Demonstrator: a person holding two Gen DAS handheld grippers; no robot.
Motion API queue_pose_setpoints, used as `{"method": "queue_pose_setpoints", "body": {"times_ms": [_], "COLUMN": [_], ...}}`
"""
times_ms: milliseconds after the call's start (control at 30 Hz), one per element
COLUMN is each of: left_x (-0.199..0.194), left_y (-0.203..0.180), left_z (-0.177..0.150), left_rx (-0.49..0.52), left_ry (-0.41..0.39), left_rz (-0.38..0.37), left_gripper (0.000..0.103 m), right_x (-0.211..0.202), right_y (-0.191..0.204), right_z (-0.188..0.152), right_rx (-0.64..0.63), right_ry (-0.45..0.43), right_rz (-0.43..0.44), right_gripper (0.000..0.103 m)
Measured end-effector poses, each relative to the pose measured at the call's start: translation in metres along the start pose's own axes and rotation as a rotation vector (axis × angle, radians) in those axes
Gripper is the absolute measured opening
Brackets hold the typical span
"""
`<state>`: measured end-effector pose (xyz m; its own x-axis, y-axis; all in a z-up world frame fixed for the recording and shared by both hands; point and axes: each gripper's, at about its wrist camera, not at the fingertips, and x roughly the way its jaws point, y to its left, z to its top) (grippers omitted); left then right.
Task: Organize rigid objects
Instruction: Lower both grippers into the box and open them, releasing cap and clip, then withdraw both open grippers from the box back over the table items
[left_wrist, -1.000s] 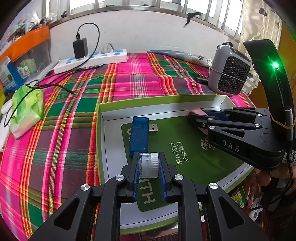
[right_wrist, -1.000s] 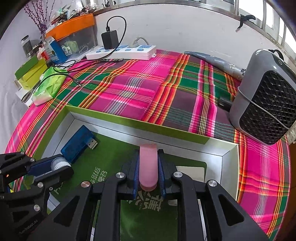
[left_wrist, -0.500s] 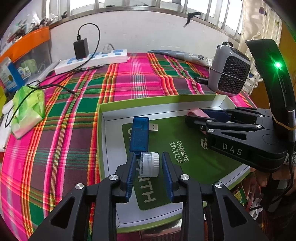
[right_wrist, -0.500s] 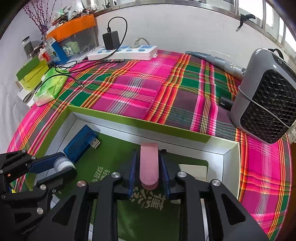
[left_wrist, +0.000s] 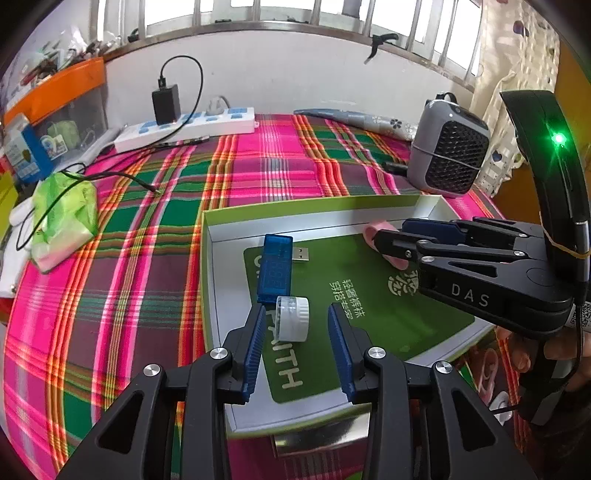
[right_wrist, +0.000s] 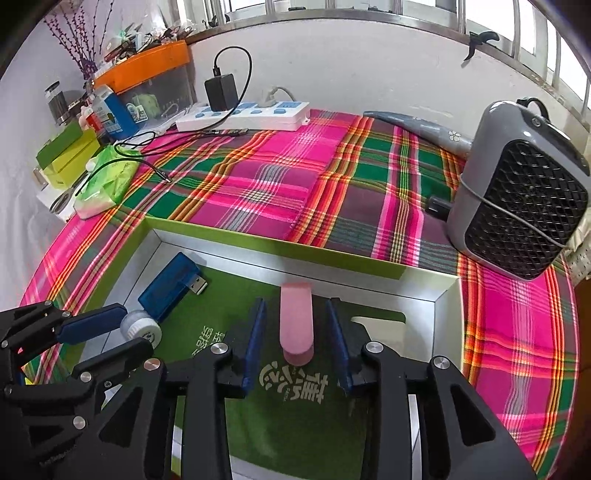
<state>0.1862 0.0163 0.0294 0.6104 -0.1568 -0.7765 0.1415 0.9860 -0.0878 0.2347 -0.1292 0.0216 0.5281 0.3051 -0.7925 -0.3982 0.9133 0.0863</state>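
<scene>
My left gripper (left_wrist: 297, 325) is spread wide. The little white cap (left_wrist: 292, 318) lies on its side between my blue pads (left_wrist: 255, 347), nearer the left pad, and no pad touches it. Its round axis runs left to right. It rests on the green card in the box (left_wrist: 214, 236), touching the near end of the blue USB stick (left_wrist: 275, 267), which points away from me with its plug to the right.

My right gripper (right_wrist: 297, 332) is spread too. The pink piece (right_wrist: 296, 321) lies flat between its pads, free on both sides. Its long side points straight away from me, toward the far wall of the box.

A second ago both grippers were pinching these things. Now both have let go, and each thing sits in the box.

I think my next move is to pull straight back, so the pads do not bump the cap or the pink piece. The cap could roll.
</scene>
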Motion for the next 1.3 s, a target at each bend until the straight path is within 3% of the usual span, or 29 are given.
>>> {"method": "queue_pose_setpoints", "body": {"times_ms": [700, 1067, 1200, 1267, 1300], "left_x": [-0.049, -0.068, -0.072, -0.073, -0.074], "left_y": [-0.003, -0.005, -0.008, -0.009, -0.01], "left_z": [-0.02, -0.046, -0.055, -0.06, -0.063], "left_rx": [-0.011, 0.004, 0.012, 0.013, 0.013], "left_ry": [-0.07, -0.08, -0.079, -0.074, -0.072], "left_rz": [-0.011, -0.048, -0.077, -0.088, -0.093], "left_gripper": [0.034, 0.035, 0.041, 0.041, 0.041], "right_x": [-0.06, -0.096, -0.104, -0.108, -0.11], "right_y": [0.006, 0.009, 0.01, 0.01, 0.009], "right_z": [-0.03, -0.07, -0.087, -0.097, -0.101], "right_rx": [0.037, 0.084, 0.098, 0.108, 0.111], "right_ry": [-0.087, -0.138, -0.144, -0.144, -0.144], "right_rz": [-0.007, -0.028, -0.04, -0.037, -0.037], "right_gripper": [0.035, 0.035, 0.036, 0.043, 0.052]}}
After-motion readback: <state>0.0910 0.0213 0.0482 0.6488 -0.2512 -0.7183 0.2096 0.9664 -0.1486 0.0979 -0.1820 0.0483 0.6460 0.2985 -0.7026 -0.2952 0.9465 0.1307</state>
